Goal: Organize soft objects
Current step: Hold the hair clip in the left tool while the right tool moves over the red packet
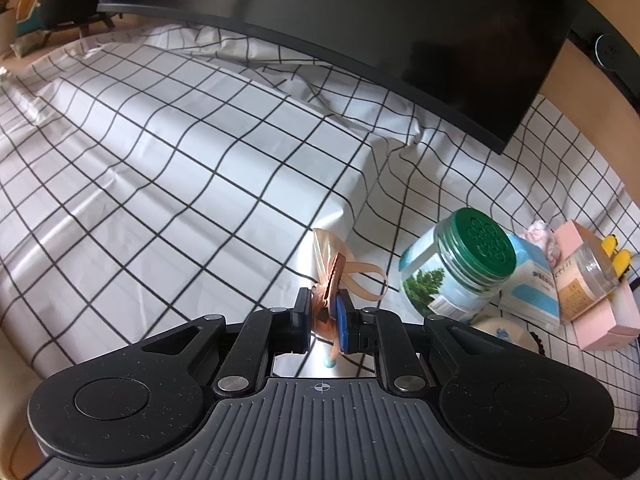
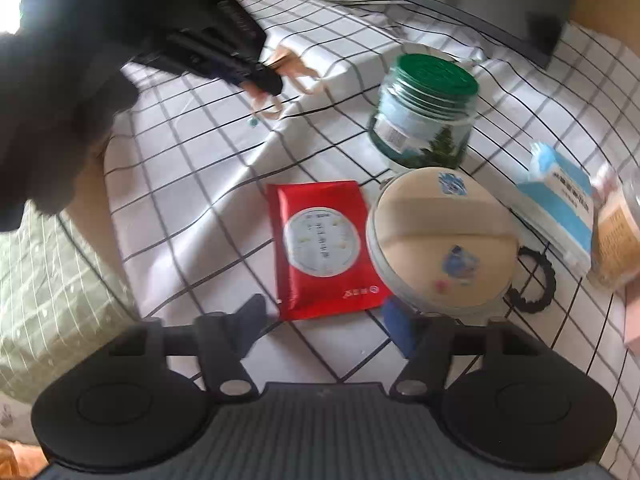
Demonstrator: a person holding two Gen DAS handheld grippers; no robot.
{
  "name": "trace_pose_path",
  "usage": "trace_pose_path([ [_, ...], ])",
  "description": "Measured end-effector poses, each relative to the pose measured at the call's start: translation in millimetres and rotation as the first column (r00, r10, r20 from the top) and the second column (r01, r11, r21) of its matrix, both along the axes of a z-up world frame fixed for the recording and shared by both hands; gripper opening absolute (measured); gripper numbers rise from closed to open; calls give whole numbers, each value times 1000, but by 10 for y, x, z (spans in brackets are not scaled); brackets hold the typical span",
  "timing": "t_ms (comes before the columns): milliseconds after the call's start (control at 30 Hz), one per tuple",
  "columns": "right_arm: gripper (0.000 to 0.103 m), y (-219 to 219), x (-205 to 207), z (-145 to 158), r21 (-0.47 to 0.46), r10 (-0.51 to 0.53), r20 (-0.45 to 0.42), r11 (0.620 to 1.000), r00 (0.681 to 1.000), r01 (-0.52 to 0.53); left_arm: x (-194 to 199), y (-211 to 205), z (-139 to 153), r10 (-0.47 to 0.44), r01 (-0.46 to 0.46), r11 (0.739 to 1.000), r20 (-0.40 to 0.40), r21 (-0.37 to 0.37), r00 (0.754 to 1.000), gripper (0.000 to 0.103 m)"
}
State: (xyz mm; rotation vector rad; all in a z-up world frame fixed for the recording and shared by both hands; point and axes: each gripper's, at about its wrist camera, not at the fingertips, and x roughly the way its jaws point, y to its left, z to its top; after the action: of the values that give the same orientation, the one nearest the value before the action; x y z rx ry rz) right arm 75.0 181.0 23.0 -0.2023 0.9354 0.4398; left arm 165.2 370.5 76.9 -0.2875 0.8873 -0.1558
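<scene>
Left gripper (image 1: 323,322) is sitting clamped on a small peach fabric pouch (image 1: 330,264), jaws pressed together on its gathered neck. I'm reading the grip as deliberate: pinching the bunched part keeps the slack cloth from slipping, and the ribbon loop (image 1: 366,280) is trailing free to the right. A cord with a teal bead (image 1: 329,363) is dangling below the pads. From the right wrist view the pouch is hanging just above the checked cloth (image 1: 168,168), not resting on it, as far as I can tell.

Right gripper (image 2: 324,320) is standing with its jaws apart, nothing between the pads. The red sachet (image 2: 324,244) is lying flat just ahead of them, its near edge between the two fingertips but untouched. I'm judging this the next soft thing to collect.

Just right of the sachet, touching or nearly so, the round beige case (image 2: 442,240) is lying beside a black scalloped ring (image 2: 538,280). Behind it the green-lidded jar (image 2: 424,116) is standing upright. Further right, a blue-and-white tissue pack (image 2: 560,212) is leaning against the boxes. Beyond everything, the dark monitor (image 1: 360,20) is closing off the back.
</scene>
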Motion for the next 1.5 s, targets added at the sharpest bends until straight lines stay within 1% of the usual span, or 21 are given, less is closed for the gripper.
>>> trace_pose_path([
  [67, 95, -18, 52, -48, 72, -21, 0, 997, 1000, 21, 4, -4, -25, 1, -1, 1000, -6, -6, 1000, 15],
  [133, 100, 32, 91, -80, 106, -41, 23, 994, 999, 39, 5, -11, -44, 0, 0, 1000, -12, -7, 1000, 15],
  [233, 101, 168, 148, -122, 105, -36, 80, 994, 996, 28, 3, -19, -58, -11, 11, 1000, -21, 0, 1000, 15],
  [333, 101, 257, 251, -142, 99, -43, 107, 995, 993, 32, 10, -5, -69, -14, 14, 1000, -27, 6, 1000, 15],
  [467, 101, 272, 356, -146, 87, -41, 98, 996, 994, 32, 19, 21, -101, -12, 12, 1000, -40, 6, 999, 15],
  [567, 102, 248, 353, -159, 68, -54, 88, 997, 995, 48, -10, 0, -148, -38, 39, 999, -64, 12, 997, 15],
  [633, 103, 233, 353, -160, 77, -96, 78, 993, 992, 90, -39, -19, -187, -67, 69, 997, -81, 28, 994, 15],
  [667, 103, 221, 360, -153, 96, -135, 69, 987, 988, 129, -55, -33, -218, -82, 86, 996, -94, 37, 992, 15],
  [733, 103, 232, 399, -137, 128, -227, 45, 967, 973, 220, -87, -43, -273, -104, 108, 993, -102, 40, 989, 15],
  [800, 103, 288, 450, -129, 113, -289, 22, 952, 957, 285, -88, -38, -275, -120, 125, 991, -99, 46, 988, 15],
  [933, 103, 490, 603, -119, 15, -373, -8, 928, 928, 373, -48, 28, -294, -112, 112, 994, -109, 0, 988, 15],
  [1000, 103, 501, 635, -121, 20, -411, -11, 911, 912, 411, -37, 74, -304, -103, 100, 994, -116, -31, 988, 15],
  [1033, 103, 507, 650, -123, 24, -415, -9, 910, 910, 415, -30, 105, -313, -94, 88, 995, -122, -56, 988, 15],
  [1100, 103, 485, 662, -125, 40, -407, -5, 913, 914, 407, -14, 198, -334, -68, 52, 992, -139, -111, 988, 15],
  [1133, 103, 463, 661, -129, 47, -385, 0, 922, 923, 384, -6, 240, -342, -54, 35, 991, -146, -130, 988, 15],
  [1200, 103, 453, 623, -139, 27, -302, 6, 953, 953, 301, -3, 280, -334, -40, 22, 992, -145, -123, 989, 15],
  [1267, 100, 348, 515, -99, 43, -187, -28, 981, 982, 188, -2, 284, -333, -40, 24, 993, -140, -116, 989, 15],
  [1333, 98, 209, 416, -25, 85, -124, -48, 988, 991, 128, -13, 250, -326, -47, 35, 995, -127, -96, 991, 15],
  [1400, 98, 125, 325, 73, 105, -76, -6, 992, 997, 76, -26, 172, -310, -61, 56, 997, -105, -45, 993, 15],
  [1433, 96, 123, 307, 111, 86, -44, 37, 995, 998, 41, -32, 129, -301, -68, 67, 998, -98, -18, 993, 15],
  [1500, 83, 173, 316, 136, 16, 32, 112, 999, 993, -34, -39, 81, -293, -79, 81, 997, -90, 16, 993, 15],
])
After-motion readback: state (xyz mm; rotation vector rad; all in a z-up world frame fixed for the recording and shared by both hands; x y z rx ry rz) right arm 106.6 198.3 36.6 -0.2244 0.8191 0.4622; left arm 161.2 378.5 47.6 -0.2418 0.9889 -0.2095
